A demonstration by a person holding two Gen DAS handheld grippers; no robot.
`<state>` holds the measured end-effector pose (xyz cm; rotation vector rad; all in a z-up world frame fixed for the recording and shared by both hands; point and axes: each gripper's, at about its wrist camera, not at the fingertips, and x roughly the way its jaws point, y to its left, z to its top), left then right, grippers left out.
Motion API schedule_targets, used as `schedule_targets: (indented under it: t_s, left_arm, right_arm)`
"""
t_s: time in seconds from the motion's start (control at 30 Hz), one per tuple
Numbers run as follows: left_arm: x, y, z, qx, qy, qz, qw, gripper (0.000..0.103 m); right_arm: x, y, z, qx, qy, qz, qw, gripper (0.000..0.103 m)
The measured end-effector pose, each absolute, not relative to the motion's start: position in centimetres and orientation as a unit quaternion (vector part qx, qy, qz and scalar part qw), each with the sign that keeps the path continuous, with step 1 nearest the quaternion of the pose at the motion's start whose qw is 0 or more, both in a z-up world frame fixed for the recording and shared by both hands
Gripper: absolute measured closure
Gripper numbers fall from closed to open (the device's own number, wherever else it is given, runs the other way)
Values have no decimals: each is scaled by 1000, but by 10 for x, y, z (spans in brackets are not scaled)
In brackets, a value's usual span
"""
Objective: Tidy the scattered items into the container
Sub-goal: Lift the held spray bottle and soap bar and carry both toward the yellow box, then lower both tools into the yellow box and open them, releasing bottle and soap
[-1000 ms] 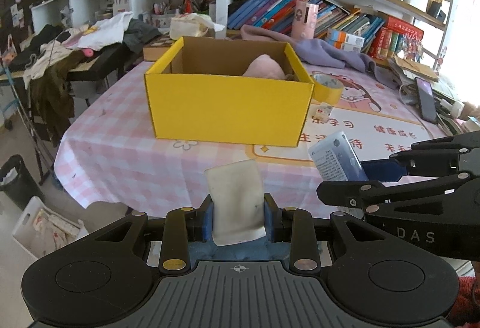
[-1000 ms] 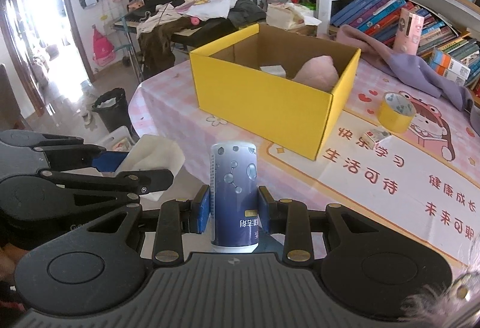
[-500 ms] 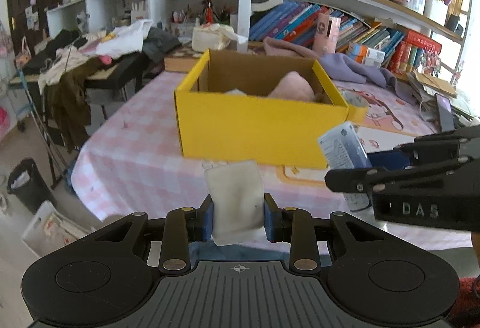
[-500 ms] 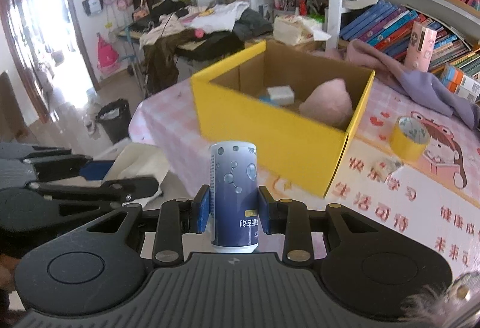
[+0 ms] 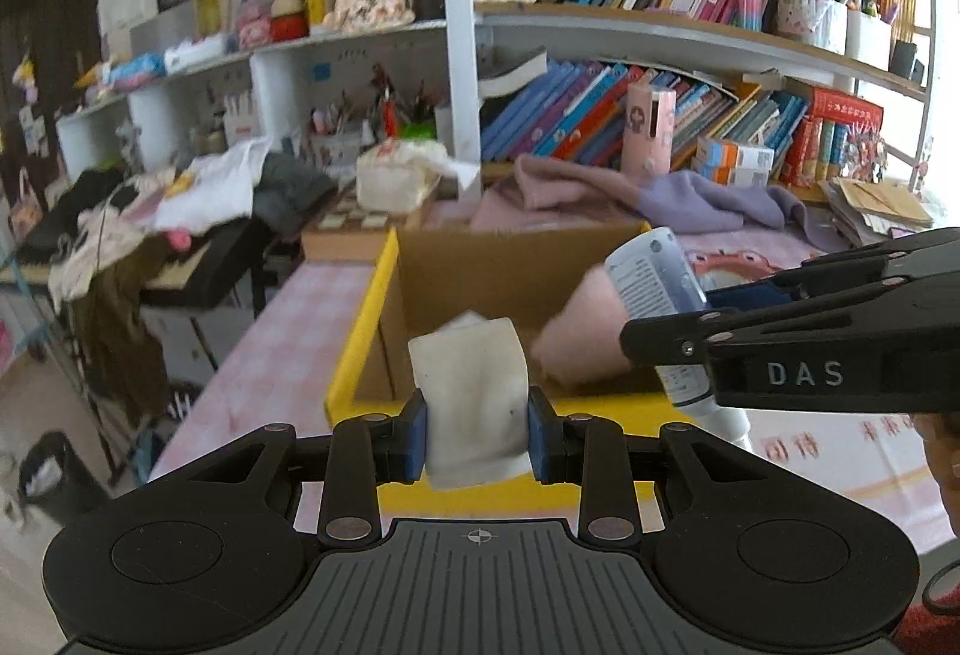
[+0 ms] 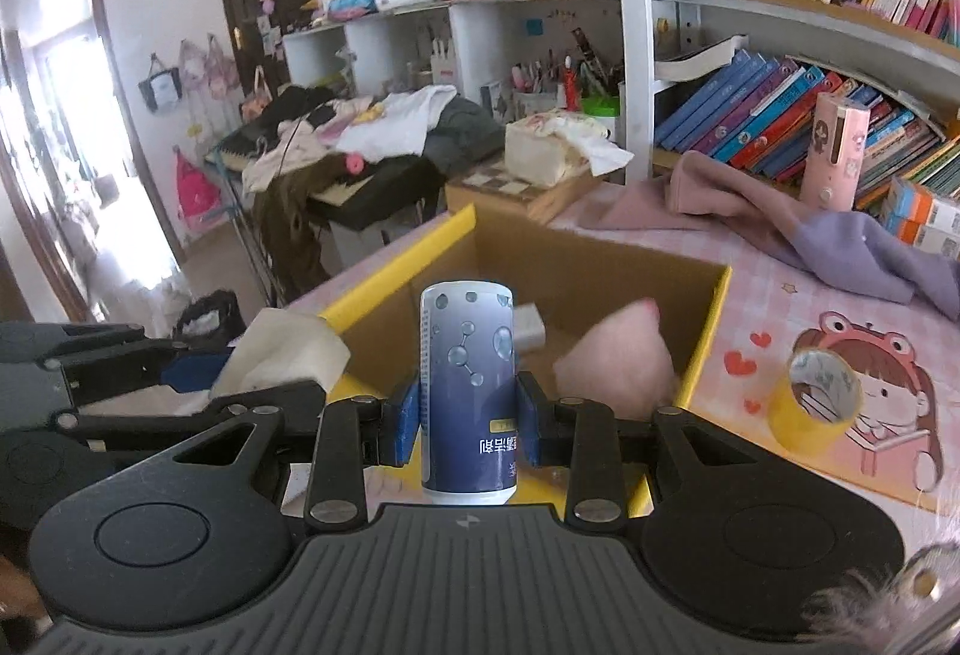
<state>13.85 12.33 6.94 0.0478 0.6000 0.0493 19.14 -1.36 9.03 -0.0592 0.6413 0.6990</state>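
**Two loaded grippers arriving over a yellow box**

The left gripper (image 5: 478,430) is squeezing a soft, off-white pouch (image 5: 472,403) between its blue pads, and the pouch is standing upright and bulging a little above them. The right gripper (image 6: 467,424) is clamping a blue-grey cylindrical bottle (image 6: 467,391), which is standing upright with its printed label reading upside down. Both grippers are hanging side by side at the near wall of an open yellow cardboard box (image 6: 708,355), which is sitting on a pink checked tablecloth (image 6: 774,307). Inside the box a pink plush lump (image 6: 612,364) is lying toward the right, and a small pale object (image 6: 528,325) is lying further back; it is too blurred to name. A roll of yellow tape (image 6: 819,403) is waiting on the cloth just to the right of the box, outside it.

The step in hand appears to be dropping both items into the box. To do it well, each item should be travelling fully past the near wall before the jaws are opening, since the pouch is floppy and could be catching on the rim. The bottle is likely to roll, so it is better lowered close to the floor of the box, into the free space left of the plush. Keeping the two grippers apart is also mattering, as they are crowding each other closely.
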Motion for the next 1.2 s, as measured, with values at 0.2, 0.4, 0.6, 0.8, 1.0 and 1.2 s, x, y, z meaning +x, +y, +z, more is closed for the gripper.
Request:
schedule_targets:
  t_s: [0.2,0.4,0.6,0.8,1.0,1.2]
  left_arm:
    - [185,126,67,44,301,22,952,73]
    - [229,129,42,73,346,17,935,73]
    - [259,129,15,99,392,4,914,73]
    - [276,128,-3,91,434,-13,896,73]
    - [279,129,-15,75,462,-18,883,72]
    - [280,127,-19,76,469,-17,880,72]
  right_arm:
    - [247,3,93,-21,317,333,888,73]
    - [300,32,78,-38,331,325,885,73]
    - [344,64,50,-45,387,322,863,73]
    - [366,88,14,-65,450,314,833,73]
    - [375,93,-6,-70,485,302,818,73]
    - [380,96,-9,-67,497,300,812,73]
